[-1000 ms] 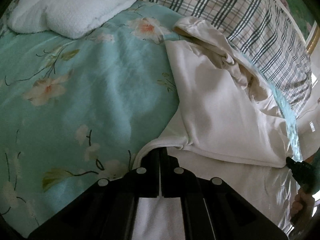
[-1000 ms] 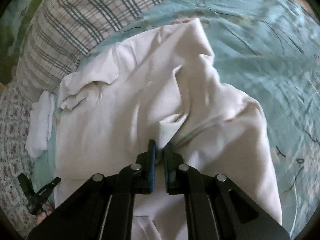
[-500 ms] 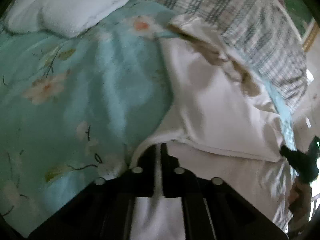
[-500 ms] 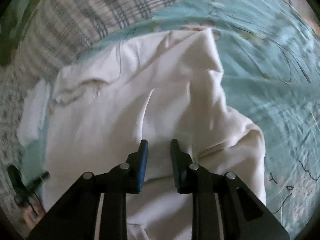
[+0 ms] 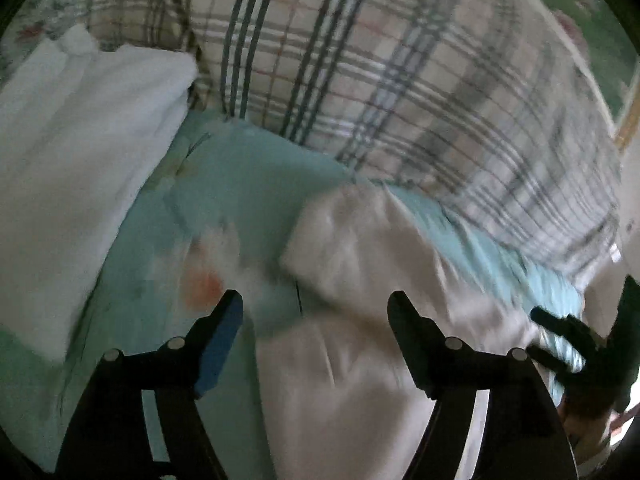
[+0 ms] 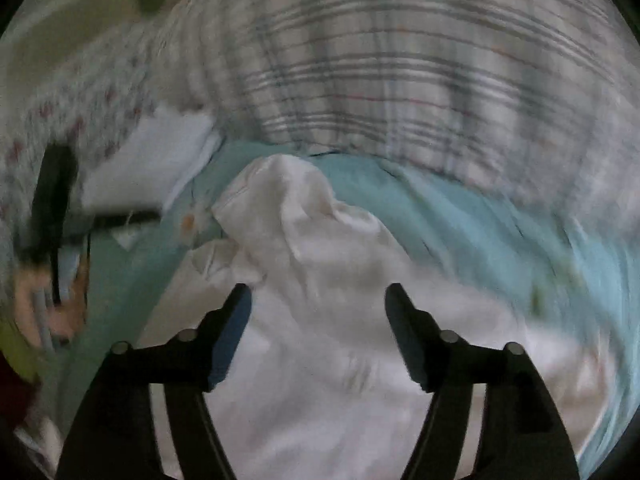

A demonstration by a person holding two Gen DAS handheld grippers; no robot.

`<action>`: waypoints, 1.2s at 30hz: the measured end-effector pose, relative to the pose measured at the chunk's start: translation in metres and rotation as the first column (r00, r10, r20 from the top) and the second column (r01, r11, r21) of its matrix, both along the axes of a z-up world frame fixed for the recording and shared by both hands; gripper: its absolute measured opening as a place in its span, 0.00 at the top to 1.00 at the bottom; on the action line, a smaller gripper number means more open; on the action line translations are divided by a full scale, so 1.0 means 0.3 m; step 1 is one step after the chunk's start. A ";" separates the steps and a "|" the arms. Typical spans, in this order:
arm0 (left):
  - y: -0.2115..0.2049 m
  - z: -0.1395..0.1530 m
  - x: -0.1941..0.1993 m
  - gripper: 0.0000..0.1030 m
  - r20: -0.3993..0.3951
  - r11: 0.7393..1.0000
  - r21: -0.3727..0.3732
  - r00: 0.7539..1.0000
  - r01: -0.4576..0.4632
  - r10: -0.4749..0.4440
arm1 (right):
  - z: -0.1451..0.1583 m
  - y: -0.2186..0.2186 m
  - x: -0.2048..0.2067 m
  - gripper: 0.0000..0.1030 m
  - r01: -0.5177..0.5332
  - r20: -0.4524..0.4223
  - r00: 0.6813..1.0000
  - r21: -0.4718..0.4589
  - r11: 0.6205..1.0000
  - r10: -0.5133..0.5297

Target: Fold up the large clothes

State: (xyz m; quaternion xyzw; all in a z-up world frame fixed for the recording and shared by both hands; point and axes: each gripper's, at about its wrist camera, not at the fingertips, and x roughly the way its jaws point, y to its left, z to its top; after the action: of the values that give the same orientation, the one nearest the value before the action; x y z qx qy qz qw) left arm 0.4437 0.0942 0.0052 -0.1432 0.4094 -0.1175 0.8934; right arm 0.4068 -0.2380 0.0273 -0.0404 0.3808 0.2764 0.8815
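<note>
- While both pictures are smeared with blur, my left claw (image 5: pixel 315 307) clearly stands with its jaws wide apart; they have just been opening, and nothing is between them.
- Under its right finger lies the garment (image 5: pixel 372 280), a cream cloth; under its left finger is the sheet (image 5: pixel 248 184), pale teal with an orange flower.
- My right claw (image 6: pixel 318 300) is likewise spread wide, its jaws just opened, with no cloth pinched between the pads.
- Below it the garment (image 6: pixel 320 280) lies loose on the bed in a rumpled heap, one bunched end reaching toward the pillow.
- The garment rests on the sheet (image 6: pixel 460 224), which shows on both sides of it.
- Behind it stands the plaid pillow (image 5: pixel 380 80), which fills the top of the left view; it spans the top of the right view (image 6: pixel 380 80) as well.
- A white towel (image 5: pixel 72 152) lies at the left of the left view, beside the pillow.
- At the right edge of the left view my other claw (image 5: pixel 576 340) shows, black and blurred.
- At the left edge of the right view a hand (image 6: pixel 44 300) grips the other black claw.
</note>
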 end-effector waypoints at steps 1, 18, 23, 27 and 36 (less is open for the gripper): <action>0.001 -0.007 0.039 0.27 -0.007 1.000 -0.009 1.000 -0.001 0.001 | -0.015 0.052 0.049 0.32 -0.051 -0.009 0.999 -0.022 0.998 0.051; -0.162 -0.032 -0.063 0.27 0.019 0.933 -0.255 0.966 0.253 -0.257 | 0.036 -0.069 0.023 0.96 -0.049 -0.001 0.999 0.097 0.994 0.049; -0.268 -0.052 -0.324 0.24 0.041 0.858 -0.353 0.923 0.372 -0.383 | 0.109 -0.224 -0.342 0.96 -0.161 0.077 0.984 0.022 0.987 0.159; -0.313 -0.129 -0.454 0.22 -0.009 0.821 -0.424 0.904 0.384 -0.427 | 0.002 -0.299 -0.514 0.96 -0.173 -0.003 0.985 -0.068 0.983 0.174; -0.301 -0.302 -0.510 0.22 -0.158 0.793 -0.545 0.896 0.271 -0.415 | -0.178 -0.348 -0.646 0.96 -0.060 -0.050 0.997 -0.094 0.994 0.055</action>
State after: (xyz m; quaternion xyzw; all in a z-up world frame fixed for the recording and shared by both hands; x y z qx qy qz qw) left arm 0.2905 0.0040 -0.0855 -0.3114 0.5004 -0.3624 0.7220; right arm 0.2128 -0.3422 -0.0260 -0.0867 0.4130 0.2840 0.8609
